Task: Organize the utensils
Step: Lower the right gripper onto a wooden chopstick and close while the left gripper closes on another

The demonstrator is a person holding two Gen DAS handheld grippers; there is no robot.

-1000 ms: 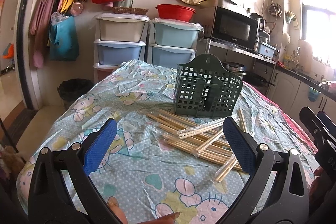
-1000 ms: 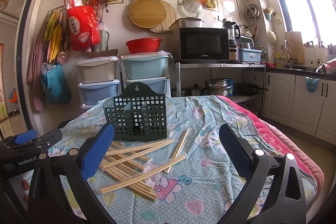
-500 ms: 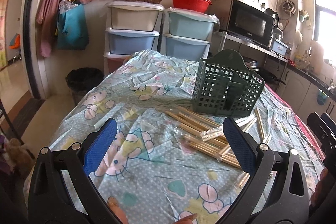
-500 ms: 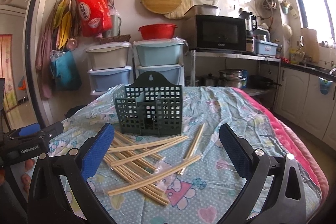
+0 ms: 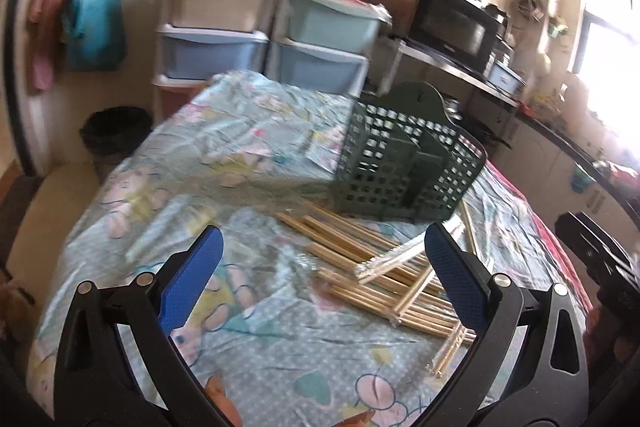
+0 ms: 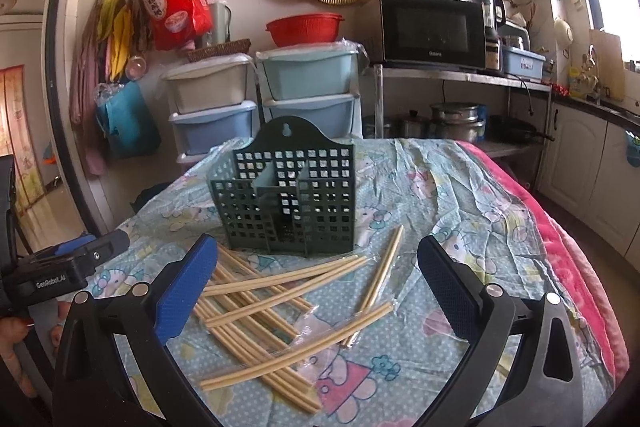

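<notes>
Wooden chopsticks (image 6: 276, 291) lie flat, crisscrossed, mostly running left-right before the upright green basket (image 6: 288, 199); both hand-held grippers gape empty.

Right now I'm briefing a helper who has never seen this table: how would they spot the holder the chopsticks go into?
Look at the table under the cartoon-print tablecloth. Near its middle, just behind the scattered chopsticks, stands the dark green utensil caddy. It is the only upright thing on the cloth: a lattice-walled plastic box with inner dividers and an arched back panel with a hanging hole.
</notes>
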